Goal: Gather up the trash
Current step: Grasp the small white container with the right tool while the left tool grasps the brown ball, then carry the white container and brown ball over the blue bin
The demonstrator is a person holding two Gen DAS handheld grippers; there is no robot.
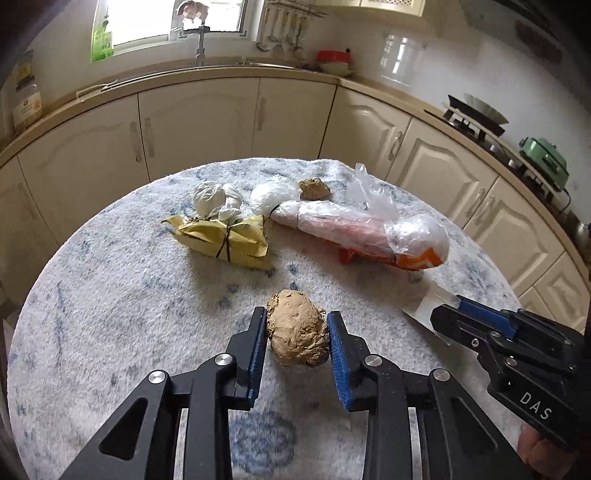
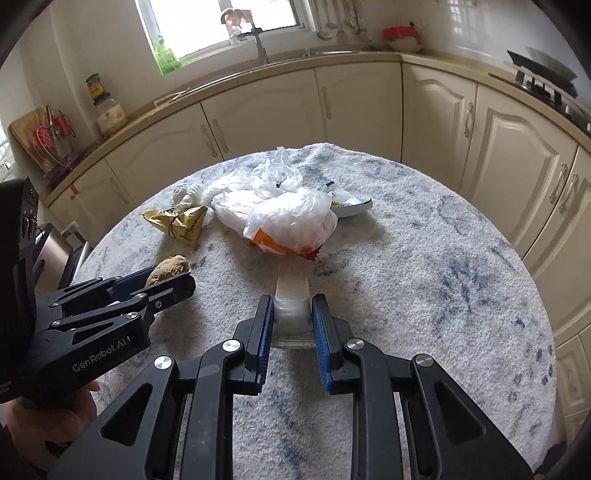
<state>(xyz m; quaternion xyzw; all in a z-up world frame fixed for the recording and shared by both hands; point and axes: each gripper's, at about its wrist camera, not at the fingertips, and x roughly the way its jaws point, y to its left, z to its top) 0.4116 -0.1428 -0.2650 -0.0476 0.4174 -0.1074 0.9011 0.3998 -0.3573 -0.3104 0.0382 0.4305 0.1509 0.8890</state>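
While left hand-held gripper [image 1: 297, 334] clamps brown wad [image 1: 298, 328], right hand-held gripper [image 2: 293, 314] clamps clear plastic [image 2: 291, 299].

A round table covered in a fluffy white and blue cloth [image 1: 110, 295] fills the middle of both views. Cream cabinets [image 1: 199, 122] curve behind it from nine to three o'clock under a tan counter [image 2: 354, 55]. At twelve o'clock a window [image 2: 218, 22] sits above a tap [image 2: 260, 48]. At one o'clock stands a red-lidded bowl [image 1: 334, 61]. A green pot [image 1: 545, 158] sits at two o'clock. A jar [image 2: 109, 114] and a cutting board [image 2: 29, 136] stand at ten o'clock.
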